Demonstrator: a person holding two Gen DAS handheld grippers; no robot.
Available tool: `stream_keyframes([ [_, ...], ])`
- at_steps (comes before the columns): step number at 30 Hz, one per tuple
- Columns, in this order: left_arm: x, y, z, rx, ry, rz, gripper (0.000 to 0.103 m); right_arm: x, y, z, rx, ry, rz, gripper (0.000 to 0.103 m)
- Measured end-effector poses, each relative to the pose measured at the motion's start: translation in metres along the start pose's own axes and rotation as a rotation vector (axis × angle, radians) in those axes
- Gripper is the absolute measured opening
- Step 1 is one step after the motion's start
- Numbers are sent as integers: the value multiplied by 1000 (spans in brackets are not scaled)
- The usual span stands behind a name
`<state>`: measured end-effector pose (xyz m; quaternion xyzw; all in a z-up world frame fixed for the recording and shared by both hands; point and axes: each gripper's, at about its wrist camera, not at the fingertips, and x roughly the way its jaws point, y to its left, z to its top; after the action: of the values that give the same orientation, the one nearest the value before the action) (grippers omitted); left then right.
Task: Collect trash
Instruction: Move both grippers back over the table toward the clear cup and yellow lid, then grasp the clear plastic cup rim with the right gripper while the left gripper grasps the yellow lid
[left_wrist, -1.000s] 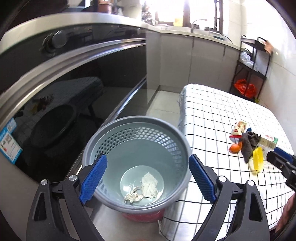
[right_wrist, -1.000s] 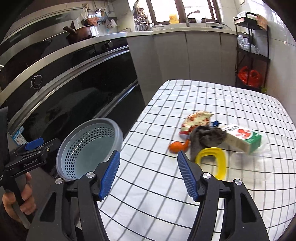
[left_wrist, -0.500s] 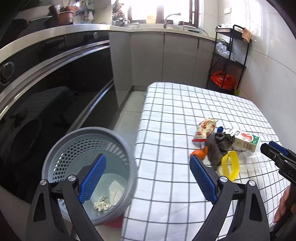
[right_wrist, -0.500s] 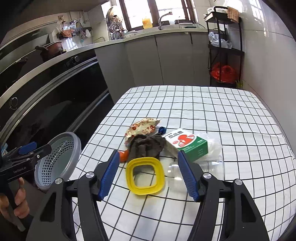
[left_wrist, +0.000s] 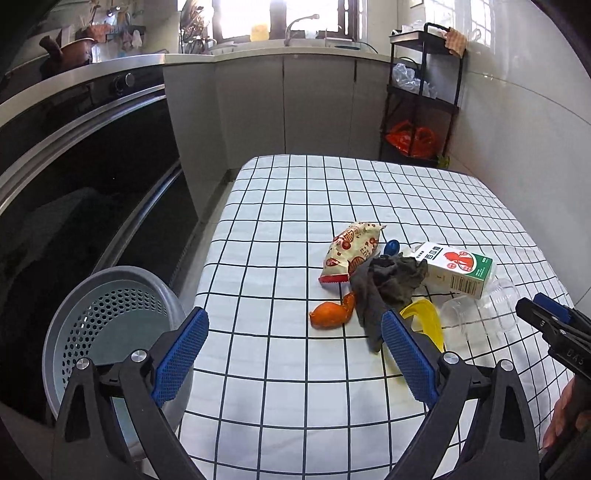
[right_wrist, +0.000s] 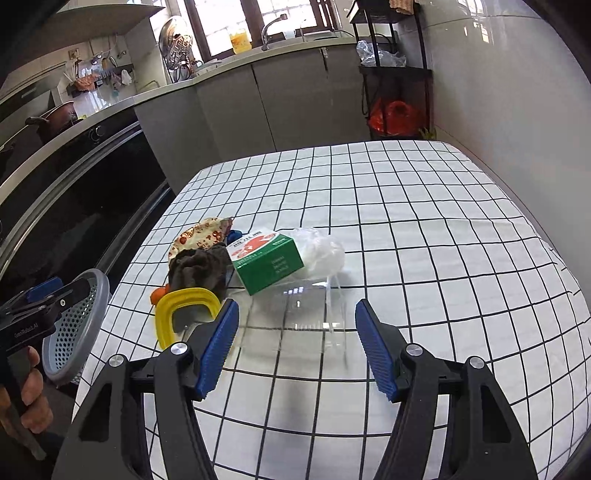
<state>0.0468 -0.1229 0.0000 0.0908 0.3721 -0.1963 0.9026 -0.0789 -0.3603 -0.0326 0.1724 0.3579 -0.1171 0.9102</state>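
A grey perforated trash basket (left_wrist: 110, 317) stands on the floor left of the checked table (left_wrist: 295, 206); it also shows in the right wrist view (right_wrist: 79, 325). Trash lies in a cluster on the table: a snack wrapper (left_wrist: 351, 253), orange peel (left_wrist: 330, 314), a grey rag (left_wrist: 388, 286), a yellow ring (right_wrist: 183, 310), a green-and-white carton (right_wrist: 264, 260), a clear plastic cup (right_wrist: 303, 321) and a white plastic bag (right_wrist: 321, 253). My left gripper (left_wrist: 291, 350) is open and empty over the table's near left edge. My right gripper (right_wrist: 295, 345) is open and empty, just short of the clear cup.
A dark oven front (left_wrist: 92, 177) and counter run along the left. Grey cabinets (left_wrist: 314, 107) stand behind the table. A black shelf rack (left_wrist: 421, 99) with an orange bag stands at the back right by a white wall.
My left gripper has swung right, from over the basket to over the table. My right gripper has moved right from the yellow ring toward the clear cup.
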Motion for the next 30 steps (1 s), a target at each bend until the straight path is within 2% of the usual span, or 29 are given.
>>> stream_keyframes([
  [3,8,-3,-3,2,20,0,93,5,-4,0,-10,-3,-17,63],
  [12,27,-7,-13,11,76,8,93,27,-14,-7,13,56,23,65],
  [15,29,-9,-15,19,80,12,93,31,-21,-5,29,62,50,68],
  [26,35,-17,-18,40,94,18,93,51,-14,-2,-4,97,153,67],
  [27,34,-17,-18,41,94,18,93,51,-11,-3,-13,99,161,65],
  [30,33,-19,-20,47,93,19,93,51,-3,-4,-43,108,181,48],
])
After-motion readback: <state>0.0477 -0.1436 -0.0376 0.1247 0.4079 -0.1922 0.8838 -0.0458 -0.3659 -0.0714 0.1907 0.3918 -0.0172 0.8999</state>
